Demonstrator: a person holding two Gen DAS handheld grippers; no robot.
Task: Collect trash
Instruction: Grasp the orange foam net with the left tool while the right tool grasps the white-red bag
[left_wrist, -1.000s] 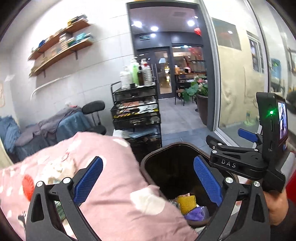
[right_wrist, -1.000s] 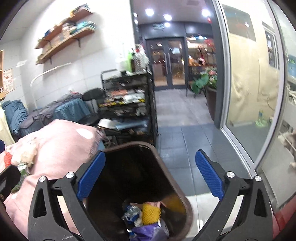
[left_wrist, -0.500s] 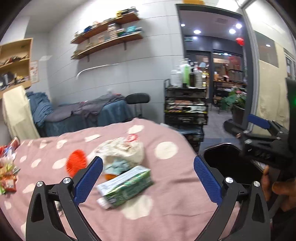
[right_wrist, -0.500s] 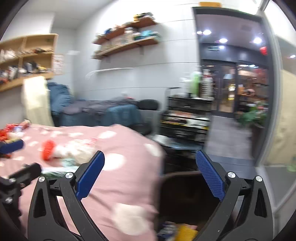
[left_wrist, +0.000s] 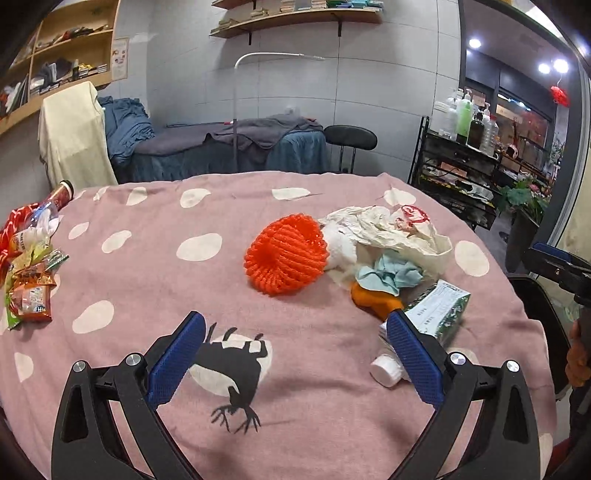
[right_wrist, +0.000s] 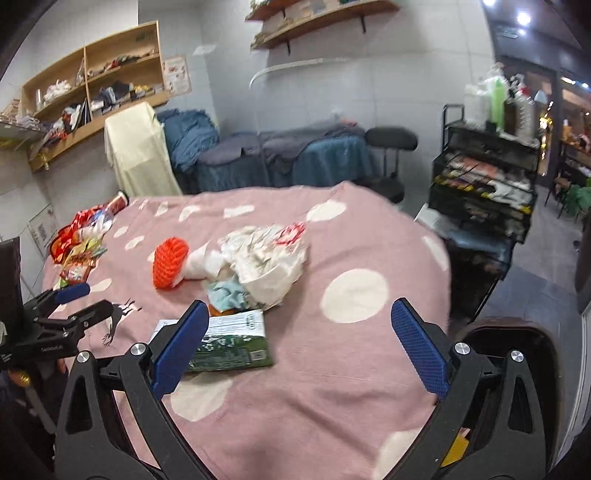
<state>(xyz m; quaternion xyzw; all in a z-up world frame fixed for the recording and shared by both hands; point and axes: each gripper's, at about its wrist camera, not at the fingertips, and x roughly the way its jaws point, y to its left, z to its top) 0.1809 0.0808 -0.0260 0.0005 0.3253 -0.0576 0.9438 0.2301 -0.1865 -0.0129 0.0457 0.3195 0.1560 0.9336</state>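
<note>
Both views have swung off the bin (right_wrist: 517, 332) and back to the bench (left_wrist: 295, 369), so another pick is judged due. The bin now sits at 4 o'clock of the right view, beside the bench edge. The trash pile lies at centre: crumpled paper (left_wrist: 391, 229), orange mesh ball (left_wrist: 286, 254), green carton (left_wrist: 437, 310) at 3 o'clock of the left view, white cap (left_wrist: 384, 369) below it. Left gripper (left_wrist: 295, 358) and right gripper (right_wrist: 299, 347): fingers spread, released, empty.
</note>
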